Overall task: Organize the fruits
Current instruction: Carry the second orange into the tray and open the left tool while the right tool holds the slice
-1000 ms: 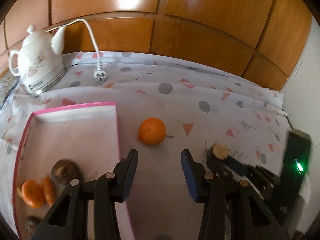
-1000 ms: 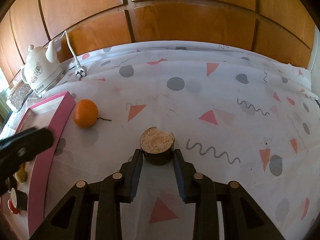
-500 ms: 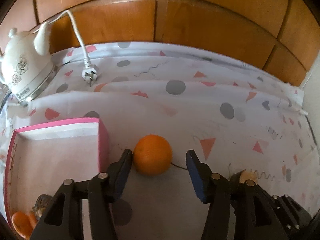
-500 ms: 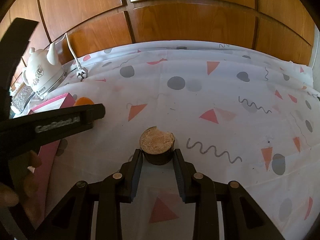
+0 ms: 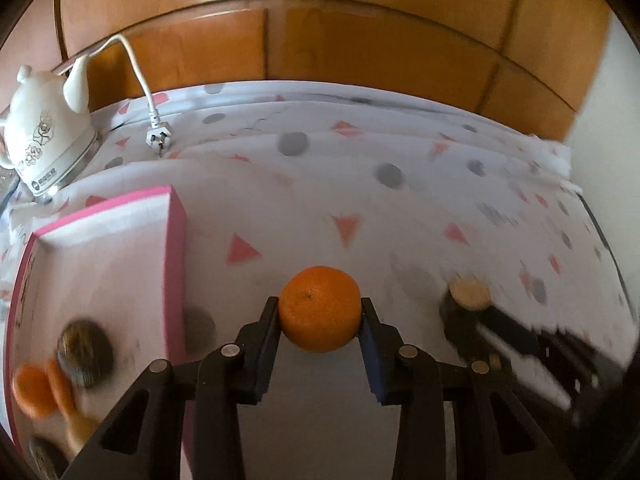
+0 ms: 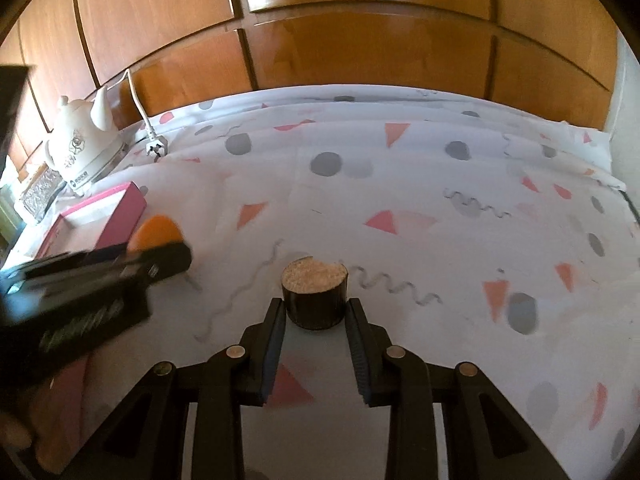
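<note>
Surface: a table under a white cloth printed with grey dots, pink triangles and squiggles (image 6: 400, 184), creased along its far edge, backed by a wall of glossy brown wooden panels (image 6: 360, 56). At the far left corner stands a white ceramic electric kettle with a floral print (image 5: 44, 140), its white cord and unplugged plug (image 5: 158, 140) lying on the cloth beside it. Left of centre sits a pink-rimmed shallow cardboard box (image 5: 176, 240) holding blurred pieces: a dark round fruit (image 5: 84, 348) and orange fruits (image 5: 34, 390) at its near end. Item one: a round orange mandarin with a small stem dimple (image 5: 320, 308), smooth and bright, clamped between the pads of my left gripper (image 5: 320, 316), to the right of the box; whether it is lifted off the cloth I cannot tell. Item two: a dark short cylinder with a pale grainy cut top, chipped at one edge (image 6: 314, 294), sitting between the fingers of my right gripper (image 6: 315, 314), which press against its sides near the middle of the cloth.
</note>
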`<state>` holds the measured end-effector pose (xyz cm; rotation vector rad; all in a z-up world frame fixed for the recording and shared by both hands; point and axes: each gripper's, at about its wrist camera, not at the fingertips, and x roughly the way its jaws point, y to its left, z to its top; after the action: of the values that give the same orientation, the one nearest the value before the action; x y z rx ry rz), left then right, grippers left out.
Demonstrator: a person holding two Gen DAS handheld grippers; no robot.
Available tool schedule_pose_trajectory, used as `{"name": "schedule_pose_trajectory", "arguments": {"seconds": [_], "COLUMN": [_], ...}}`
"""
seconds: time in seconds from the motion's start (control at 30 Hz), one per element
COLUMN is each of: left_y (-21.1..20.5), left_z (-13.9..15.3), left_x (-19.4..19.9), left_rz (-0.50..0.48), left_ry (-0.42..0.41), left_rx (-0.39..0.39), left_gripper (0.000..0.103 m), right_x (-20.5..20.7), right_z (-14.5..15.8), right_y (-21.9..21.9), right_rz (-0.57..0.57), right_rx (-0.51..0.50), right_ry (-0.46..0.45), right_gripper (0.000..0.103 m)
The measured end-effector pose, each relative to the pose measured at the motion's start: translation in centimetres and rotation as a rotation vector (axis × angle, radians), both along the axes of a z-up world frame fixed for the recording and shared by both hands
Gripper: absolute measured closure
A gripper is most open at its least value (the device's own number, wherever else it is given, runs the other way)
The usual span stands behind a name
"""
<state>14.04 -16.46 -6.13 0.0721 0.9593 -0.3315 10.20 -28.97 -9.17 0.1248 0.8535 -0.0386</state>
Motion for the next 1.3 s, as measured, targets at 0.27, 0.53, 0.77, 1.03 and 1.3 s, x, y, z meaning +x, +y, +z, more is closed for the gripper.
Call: {"name": "schedule_pose_trajectory", "arguments": {"seconds": [0.27,0.53,0.77,1.03,1.3], "left_y": [-0.7,-0.4,-0.2,-0.3,-0.4], "left_z": [-1.2,-2.7,-3.1,-3.1,-3.2], "left_x": [-7.2,-8.2,-8.4,-8.4,-8.5], "left_rz": [-0.030,-0.044,-0.058,-0.065,-0.067], "left_ry": [-0.068,-0.118,-0.149,-0.168,-0.171], "left_rx": [0.004,0.010,-0.004,-0.006,-0.004], "left_gripper": [0.065,0.063,0.062,0.062,0.062], "right_x": [-3.8,-4.8,-5.5,-4.5,-3.2], "right_z": [0.5,-0.6,-0.5,-0.5,-1.0], "right_y": [-2.4,-3.1,-4.3,-3.6,-2.2], "right_rz": [-0.049,-0.050,-0.048,-0.046,-0.042], "right_rx": [-0.027,0.013,0.092,0.026,-0.079], "right_ry": [-0.028,-0.018,-0.020,-0.005,-0.005], "right_gripper": [0.074,0.075,0.055,0.049,0.069]}}
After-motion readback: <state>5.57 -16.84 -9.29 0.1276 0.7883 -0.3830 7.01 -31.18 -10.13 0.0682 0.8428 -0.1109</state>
